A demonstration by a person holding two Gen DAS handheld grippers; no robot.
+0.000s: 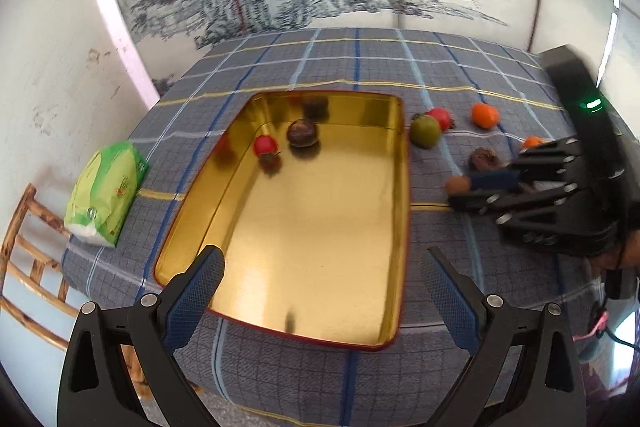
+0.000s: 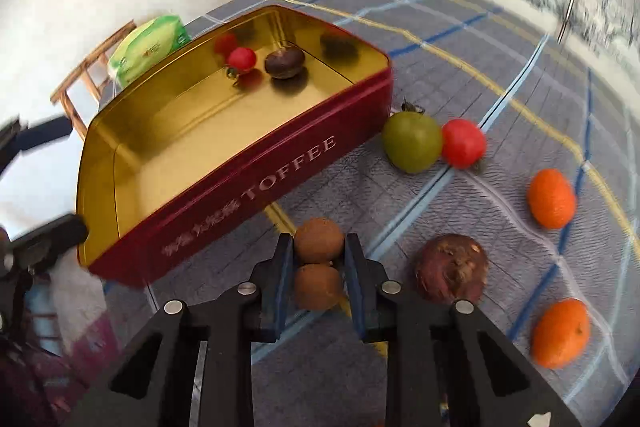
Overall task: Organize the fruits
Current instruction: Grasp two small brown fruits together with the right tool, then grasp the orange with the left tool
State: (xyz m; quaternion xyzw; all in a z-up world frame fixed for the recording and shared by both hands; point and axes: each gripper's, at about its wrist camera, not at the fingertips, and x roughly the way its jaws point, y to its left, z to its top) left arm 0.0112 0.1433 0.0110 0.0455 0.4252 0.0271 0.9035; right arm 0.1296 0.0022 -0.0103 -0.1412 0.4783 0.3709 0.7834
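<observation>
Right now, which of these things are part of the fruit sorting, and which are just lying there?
Job: tin; red tomato, green tomato, two oranges, purple fruit, brown fruits in the right gripper; left gripper.
Just lying about: tissue pack, chair.

The tin (image 2: 248,183) stands with its gold floor largely bare; a red tomato (image 2: 242,59) and dark fruit (image 2: 285,62) crowd the far end. Its red side wall rises between the right gripper (image 2: 318,259) and that floor. A purple-brown fruit (image 2: 452,269) lies just right of the fingers (image 2: 356,263).
</observation>
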